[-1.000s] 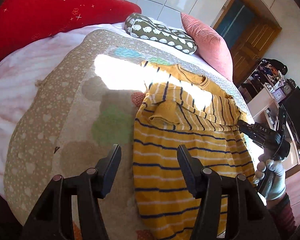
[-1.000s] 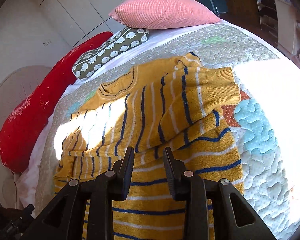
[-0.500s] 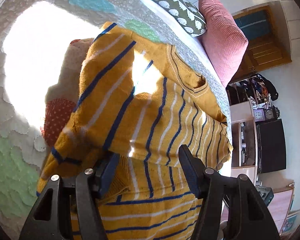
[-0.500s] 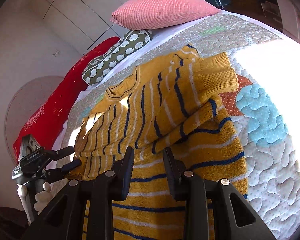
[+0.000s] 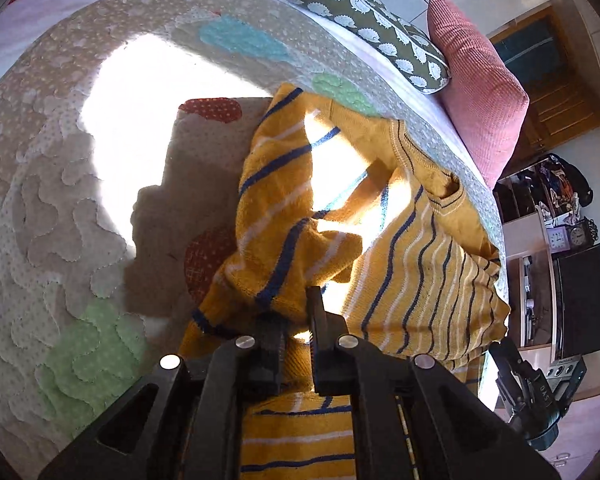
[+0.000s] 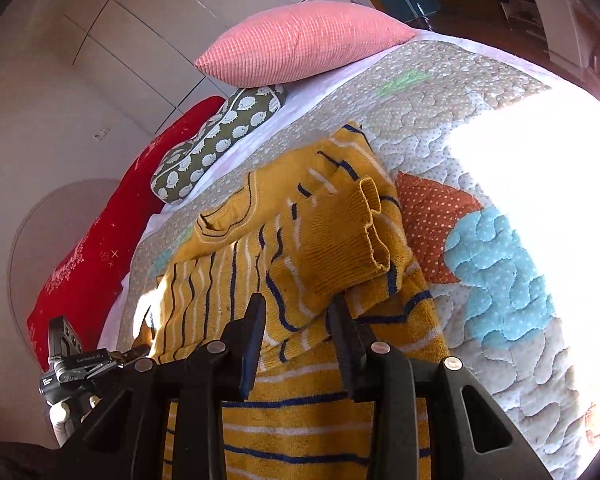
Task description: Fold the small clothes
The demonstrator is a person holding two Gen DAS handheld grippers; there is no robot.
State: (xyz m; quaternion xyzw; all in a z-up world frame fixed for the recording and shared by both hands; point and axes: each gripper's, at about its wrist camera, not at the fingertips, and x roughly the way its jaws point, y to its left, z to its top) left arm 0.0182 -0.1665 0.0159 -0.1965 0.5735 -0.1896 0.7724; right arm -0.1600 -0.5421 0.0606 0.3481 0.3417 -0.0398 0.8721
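A yellow knit sweater with blue and white stripes lies on a quilted bedspread. My left gripper is shut on the sweater's folded-in left edge and holds that fabric bunched and lifted. In the right wrist view the sweater lies under my right gripper, which is open, with the folded right sleeve and its ribbed cuff just ahead of the fingers. The right gripper also shows at the lower right of the left wrist view.
A pink pillow, a green patterned cushion and a red pillow lie at the head of the bed. A wooden door and cluttered shelves stand beyond the bed's far side. Strong sunlight falls on the quilt.
My left gripper has moved in onto the sweater's left edge, closed on it and lifted the fabric. The right gripper has stayed open over the right sleeve, dropping slightly lower.
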